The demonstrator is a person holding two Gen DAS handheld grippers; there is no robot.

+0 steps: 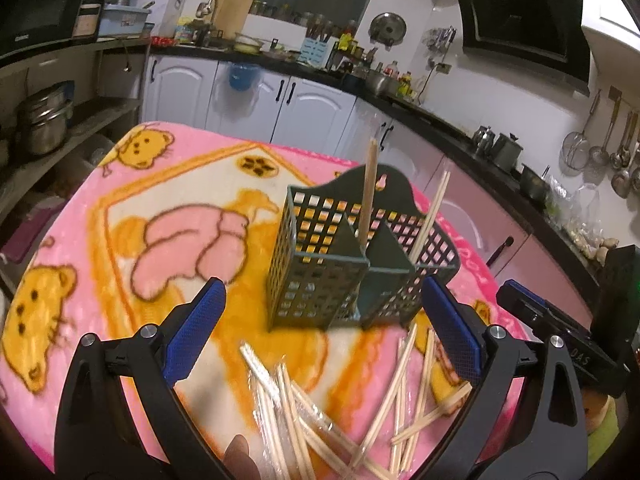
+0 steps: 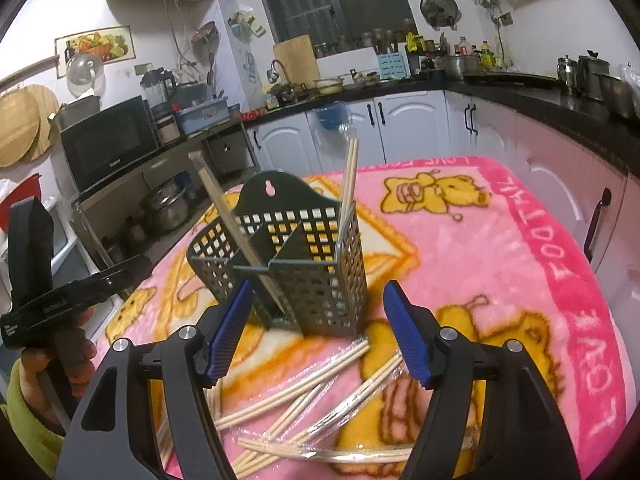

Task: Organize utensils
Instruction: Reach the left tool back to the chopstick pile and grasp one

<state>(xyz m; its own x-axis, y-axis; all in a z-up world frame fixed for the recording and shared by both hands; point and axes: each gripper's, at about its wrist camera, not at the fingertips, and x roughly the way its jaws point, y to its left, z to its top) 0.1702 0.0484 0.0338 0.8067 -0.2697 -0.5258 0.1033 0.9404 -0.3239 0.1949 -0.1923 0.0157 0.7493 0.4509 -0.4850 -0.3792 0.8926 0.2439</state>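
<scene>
A dark green perforated utensil holder (image 1: 320, 280) stands upright on the pink cartoon blanket (image 1: 120, 240). One thick wooden stick (image 1: 368, 200) and a thin chopstick pair (image 1: 432, 212) stand in its compartments. Loose chopsticks (image 1: 412, 392), some in clear wrap, lie heaped in front of it. My left gripper (image 1: 322, 292) hangs over the heap, open and empty. In the right wrist view the holder (image 2: 320, 280) is straight ahead and the heap (image 2: 304, 400) lies below my right gripper (image 2: 319, 292), which is open with nothing between its blue pads (image 2: 404, 336).
The right tool's black body (image 1: 560, 332) is close on my left gripper's right. A hand in a green sleeve (image 2: 24, 400) holds the left tool. White cabinets (image 2: 400, 128) and a dark counter ring the table; a shelf with steel pots (image 1: 44, 124) stands left.
</scene>
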